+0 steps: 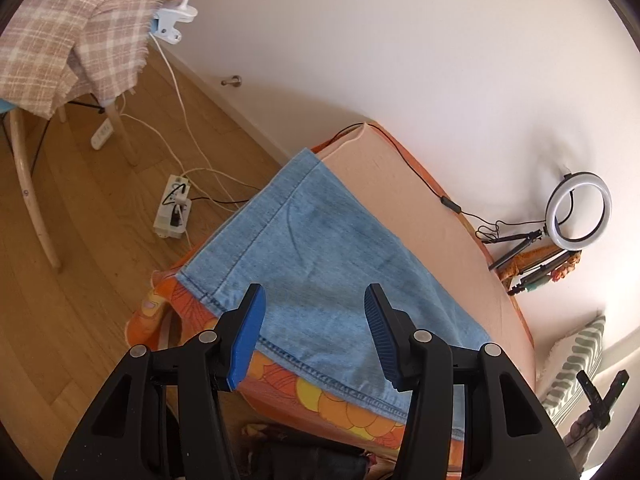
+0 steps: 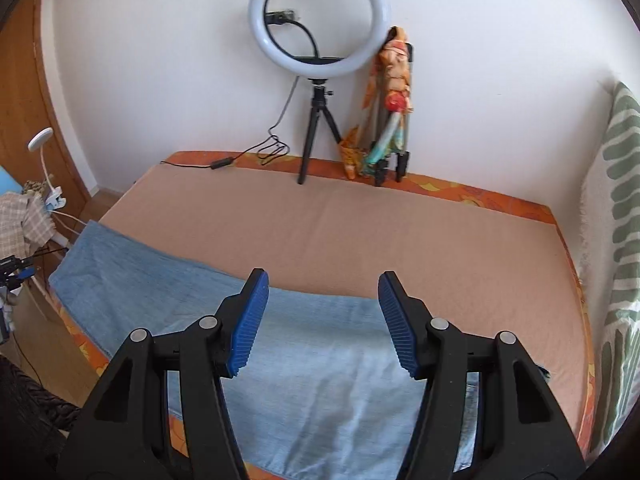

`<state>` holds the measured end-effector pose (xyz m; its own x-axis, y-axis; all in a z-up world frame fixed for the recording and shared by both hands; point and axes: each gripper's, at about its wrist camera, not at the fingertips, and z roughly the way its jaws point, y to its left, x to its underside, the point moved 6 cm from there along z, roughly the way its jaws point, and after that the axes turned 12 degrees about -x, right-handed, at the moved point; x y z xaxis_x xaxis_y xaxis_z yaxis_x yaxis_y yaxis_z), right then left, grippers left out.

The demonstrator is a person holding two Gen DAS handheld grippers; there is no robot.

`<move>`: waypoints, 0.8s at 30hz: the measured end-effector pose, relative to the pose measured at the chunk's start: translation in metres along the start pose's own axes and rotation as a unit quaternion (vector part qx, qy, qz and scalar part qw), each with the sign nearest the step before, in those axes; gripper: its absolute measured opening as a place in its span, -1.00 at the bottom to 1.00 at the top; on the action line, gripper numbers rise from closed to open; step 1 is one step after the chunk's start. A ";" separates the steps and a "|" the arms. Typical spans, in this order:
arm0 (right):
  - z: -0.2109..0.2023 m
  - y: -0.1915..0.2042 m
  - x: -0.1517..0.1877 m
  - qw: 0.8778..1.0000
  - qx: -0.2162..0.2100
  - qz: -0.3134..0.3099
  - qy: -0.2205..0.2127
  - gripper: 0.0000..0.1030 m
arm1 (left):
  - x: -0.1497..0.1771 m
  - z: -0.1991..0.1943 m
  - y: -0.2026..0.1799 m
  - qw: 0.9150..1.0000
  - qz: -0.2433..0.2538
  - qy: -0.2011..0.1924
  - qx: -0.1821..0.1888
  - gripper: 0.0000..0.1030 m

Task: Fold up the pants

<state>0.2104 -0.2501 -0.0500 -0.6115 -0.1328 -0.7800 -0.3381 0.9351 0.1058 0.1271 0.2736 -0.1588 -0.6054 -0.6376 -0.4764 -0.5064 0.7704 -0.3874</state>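
**Jeans laid flat on a bed, both grippers hovering empty above them**

White walls meet a wooden floor around a low bed (image 2: 400,232) covered in a plain peach sheet, with an orange patterned cover showing at its edges. A ring light (image 2: 318,20) on a small black tripod stands at the far edge against the wall, and a second, folded tripod wrapped in patterned cloth is just to its right.

Light blue denim pants (image 2: 304,360) lie spread along the near edge of the bed, running from the near right towards the left, where one hemmed end (image 1: 248,240) hangs slightly past the mattress corner.

The left gripper (image 1: 314,336) sits above that left end, its blue pads parted about halfway with nothing between them. The right gripper (image 2: 324,320) hangs over the middle of the pants, likewise partly open and empty.

Judging from this, the fabric is smoothed and a fold is about to begin. The next move likely calls for lowering each gripper to an edge of the denim, closing on it, then lifting one end over the other.
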 end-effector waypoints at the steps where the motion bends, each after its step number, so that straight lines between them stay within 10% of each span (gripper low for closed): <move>1: 0.012 0.019 0.000 1.000 -0.023 -0.008 0.004 0.15 | -0.001 0.005 0.006 1.000 -0.003 0.002 -0.004 -0.03; 12: 0.136 0.197 0.043 0.963 -0.226 -0.113 0.098 0.15 | 0.008 0.048 0.044 0.997 -0.074 0.039 -0.003 -0.06; 24: 0.191 0.284 0.127 0.916 -0.279 -0.213 0.195 0.06 | 0.005 0.056 0.045 0.997 -0.078 0.020 -0.007 -0.08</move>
<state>0.1733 0.0618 -0.2363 -0.5108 -0.6553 -0.5566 -0.8522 0.4715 0.2270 0.1360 0.3054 -0.2228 -0.5418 -0.7497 -0.3800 -0.6052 0.6617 -0.4426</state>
